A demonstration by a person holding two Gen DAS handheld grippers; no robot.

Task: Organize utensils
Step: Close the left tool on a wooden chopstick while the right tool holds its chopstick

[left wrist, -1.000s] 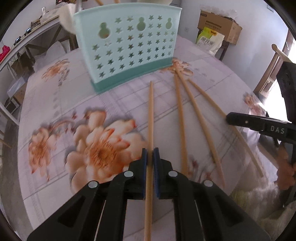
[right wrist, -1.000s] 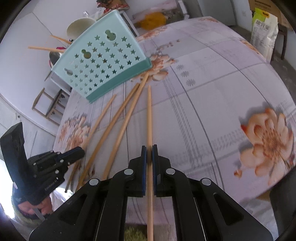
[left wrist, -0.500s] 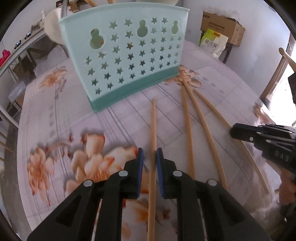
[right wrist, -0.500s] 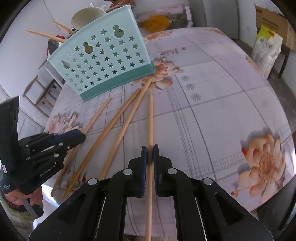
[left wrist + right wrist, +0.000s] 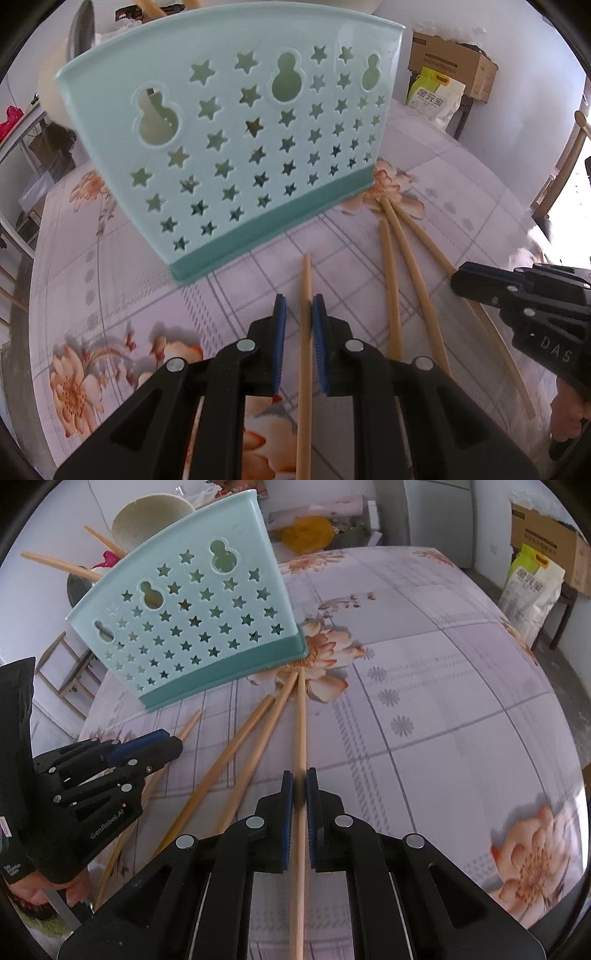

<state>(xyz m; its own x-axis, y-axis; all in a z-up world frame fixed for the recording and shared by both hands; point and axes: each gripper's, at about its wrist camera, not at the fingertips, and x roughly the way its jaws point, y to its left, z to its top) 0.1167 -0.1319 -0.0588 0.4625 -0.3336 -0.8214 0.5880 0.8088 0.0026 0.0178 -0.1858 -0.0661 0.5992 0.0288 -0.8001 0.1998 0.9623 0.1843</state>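
1. The left tool [image 5: 298, 308] is sitting spread around a chopstick [image 5: 305, 354] lying on the tabletop [image 5: 110, 280].
2. The right tool [image 5: 300, 786] is pinching another chopstick [image 5: 301, 720], its long axis pointing toward the holder [image 5: 192, 627] ahead-left.

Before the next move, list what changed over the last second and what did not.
The left gripper opened: a second ago it was shut on a wooden chopstick, which now lies loose between its parted fingers, and it moved closer to the pale green star-punched plastic utensil holder. Unchanged: the right gripper remains shut on its own wooden chopstick, and two more chopsticks lie on the floral tablecloth.
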